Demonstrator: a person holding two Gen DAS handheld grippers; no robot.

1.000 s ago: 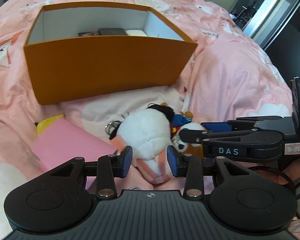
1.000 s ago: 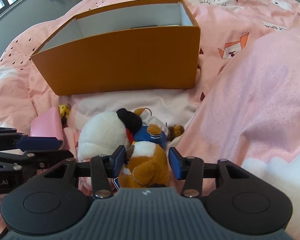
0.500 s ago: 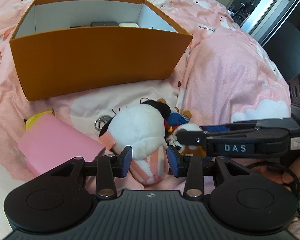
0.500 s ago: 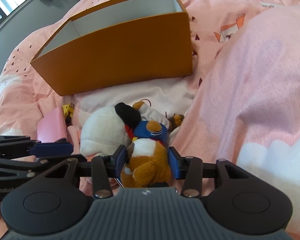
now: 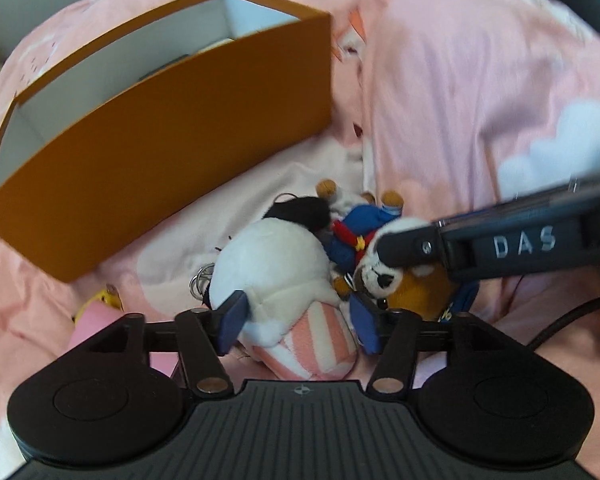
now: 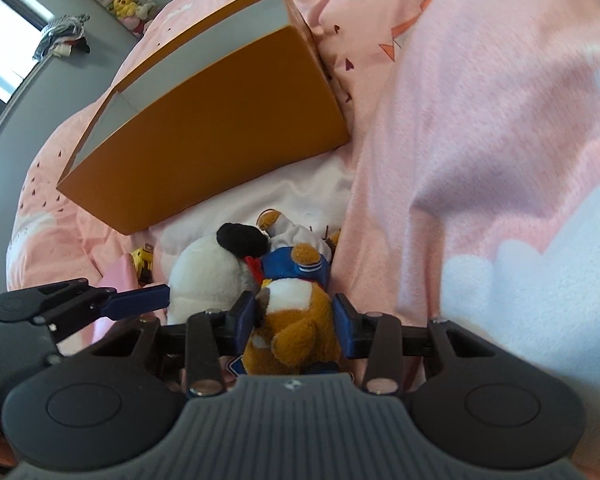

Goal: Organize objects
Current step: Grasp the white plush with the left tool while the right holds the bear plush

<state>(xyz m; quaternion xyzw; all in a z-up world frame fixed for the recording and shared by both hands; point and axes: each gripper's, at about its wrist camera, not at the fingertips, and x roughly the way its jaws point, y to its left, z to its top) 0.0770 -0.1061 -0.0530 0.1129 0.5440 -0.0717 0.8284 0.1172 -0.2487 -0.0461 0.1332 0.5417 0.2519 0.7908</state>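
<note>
the left gripper (image 5: pixel 294 328) has its two blue pads on each side of the white plush toy (image 5: pixel 272 268), down at its pink striped end. the pads look like they touch it, but the pic is blurry so i can't tell if it's really squeezed yet. the right gripper (image 6: pixel 294 320) has its pads pressed against both sides of the brown plush toy (image 6: pixel 296 332), so it seems to hold it.

why like this? i think each gripper takes one toy so both can go up and into the orange box (image 5: pixel 172 128) w/ one trip. the box sits just behind the toys on the bed (image 6: pixel 480 120), open on top, so it's easy to drop stuff in. a few things are in it already, too hidden to name.

counting: 2 grippers, 1 box. 2 plush toys in the pads, plus a small plush doll w/ a blue coat (image 5: pixel 358 224) jammed between them, so 3 soft toys. 1 pink flat thing (image 5: pixel 96 320) by the left gripper and 1 little yellow toy (image 6: pixel 144 260) next to it. all lie close together on the pink bed.
</note>
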